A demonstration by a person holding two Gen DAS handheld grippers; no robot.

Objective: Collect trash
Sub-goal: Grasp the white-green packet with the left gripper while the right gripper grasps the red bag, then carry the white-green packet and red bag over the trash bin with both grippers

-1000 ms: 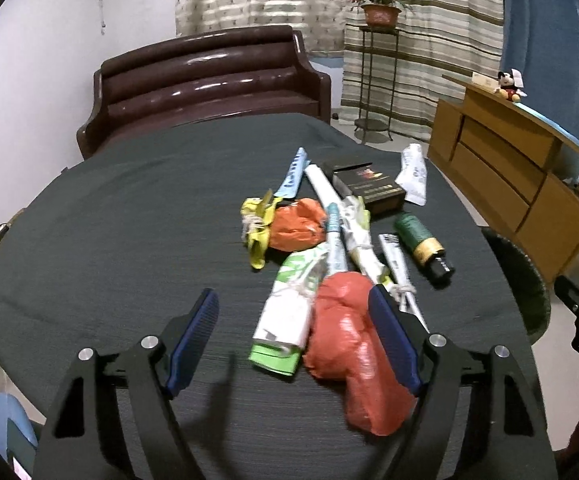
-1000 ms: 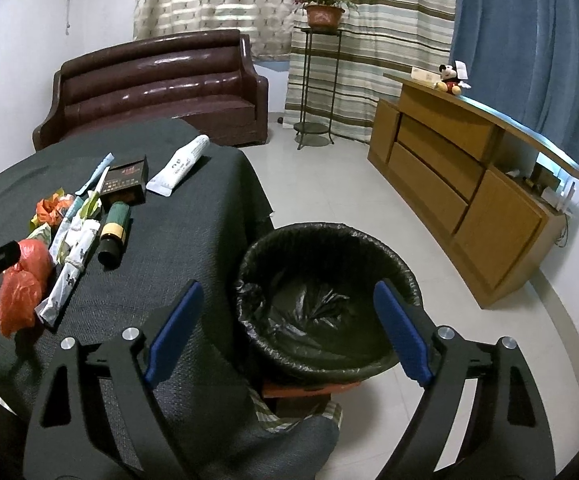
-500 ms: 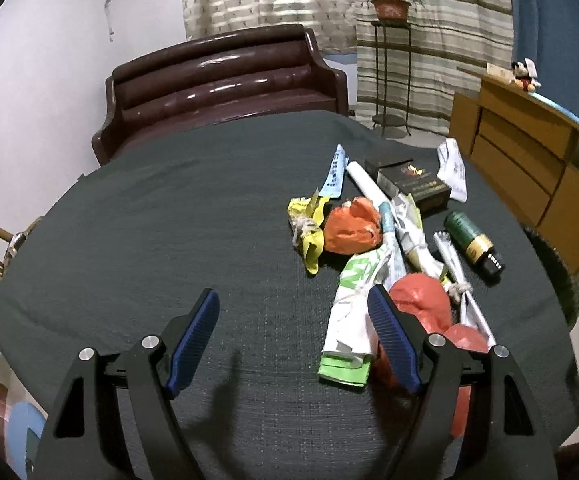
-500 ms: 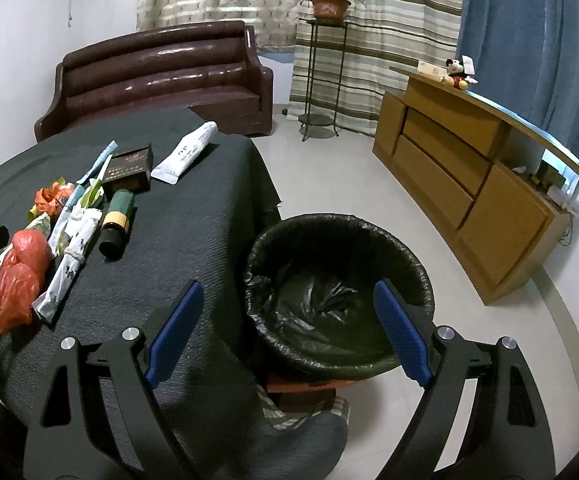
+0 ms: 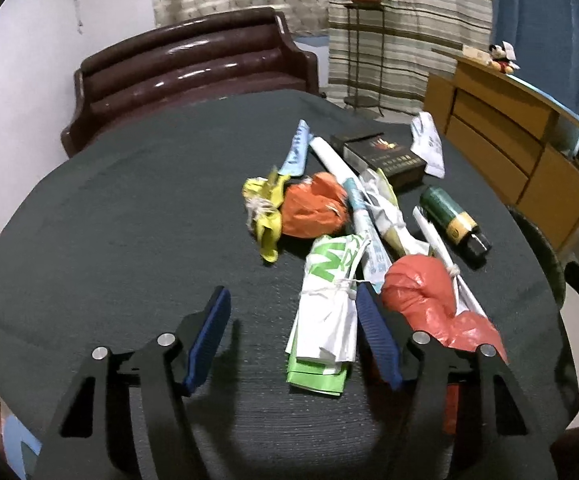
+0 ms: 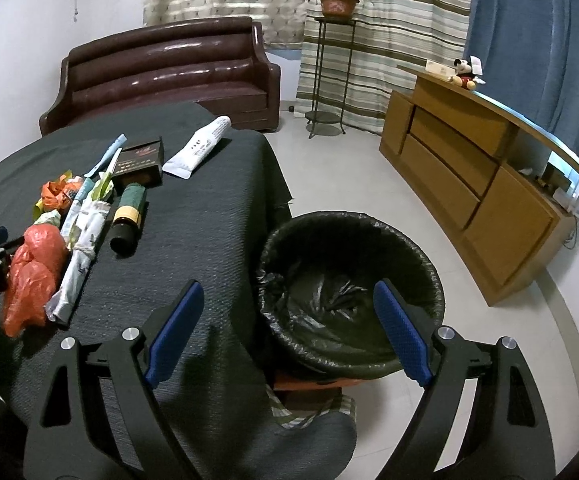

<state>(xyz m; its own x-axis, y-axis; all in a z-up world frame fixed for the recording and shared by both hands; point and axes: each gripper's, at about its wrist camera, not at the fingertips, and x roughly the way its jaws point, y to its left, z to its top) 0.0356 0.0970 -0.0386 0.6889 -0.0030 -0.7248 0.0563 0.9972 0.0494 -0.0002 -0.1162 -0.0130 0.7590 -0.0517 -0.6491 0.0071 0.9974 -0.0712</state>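
Left gripper is spread wide over the round dark-clothed table, holding nothing; its right finger sits between a tied white-and-green plastic bag and a crumpled red plastic bag; the rest of the trash pile, like the dark green bottle and black carton, lies just beyond; right gripper is also wide apart and empty, hovering over the table edge and the black-lined trash bin on the floor beside it.
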